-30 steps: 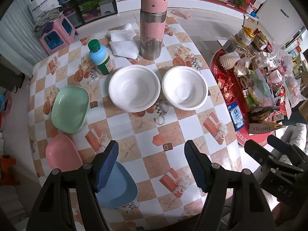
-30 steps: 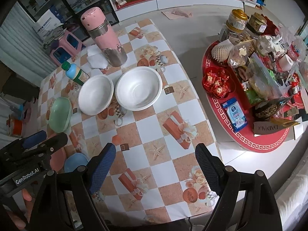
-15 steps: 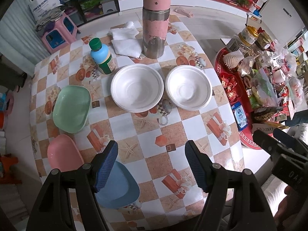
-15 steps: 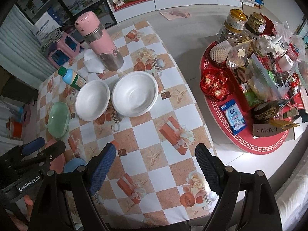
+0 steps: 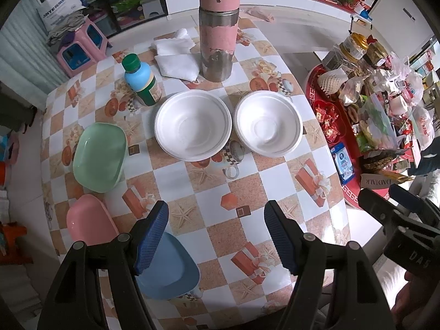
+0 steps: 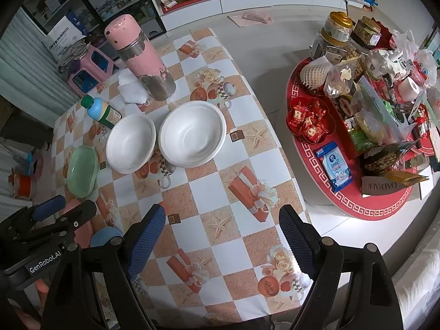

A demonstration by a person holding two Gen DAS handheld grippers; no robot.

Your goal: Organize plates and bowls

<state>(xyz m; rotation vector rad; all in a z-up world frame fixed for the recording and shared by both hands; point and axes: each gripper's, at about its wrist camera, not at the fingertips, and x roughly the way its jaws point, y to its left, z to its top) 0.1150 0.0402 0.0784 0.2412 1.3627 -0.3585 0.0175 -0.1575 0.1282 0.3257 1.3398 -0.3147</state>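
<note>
Two white foam bowls stand side by side mid-table: a left one (image 5: pixel 192 125) (image 6: pixel 130 143) and a right one (image 5: pixel 268 123) (image 6: pixel 192 134). Along the table's left edge lie a green plate (image 5: pixel 99 156) (image 6: pixel 82 172), a pink plate (image 5: pixel 89 221) (image 6: pixel 82 232) and a blue plate (image 5: pixel 167 269) (image 6: pixel 106 236). My left gripper (image 5: pixel 217 233) is open and empty, high above the near table, with its left finger over the blue plate. My right gripper (image 6: pixel 222 239) is open and empty above the near right part of the table.
A tall pink flask (image 5: pixel 218 27) (image 6: pixel 140 60), a green-capped bottle (image 5: pixel 141 81) (image 6: pixel 100 111) and folded white cloths (image 5: pixel 176 56) stand behind the bowls. A low red table (image 6: pixel 354 209) heaped with snacks and jars stands to the right. The checked tablecloth (image 5: pixel 220 200) covers the table.
Both grippers have shifted slightly over the table, and the view has drifted a little. Both stay open and empty. Nothing on the table has moved.
</note>
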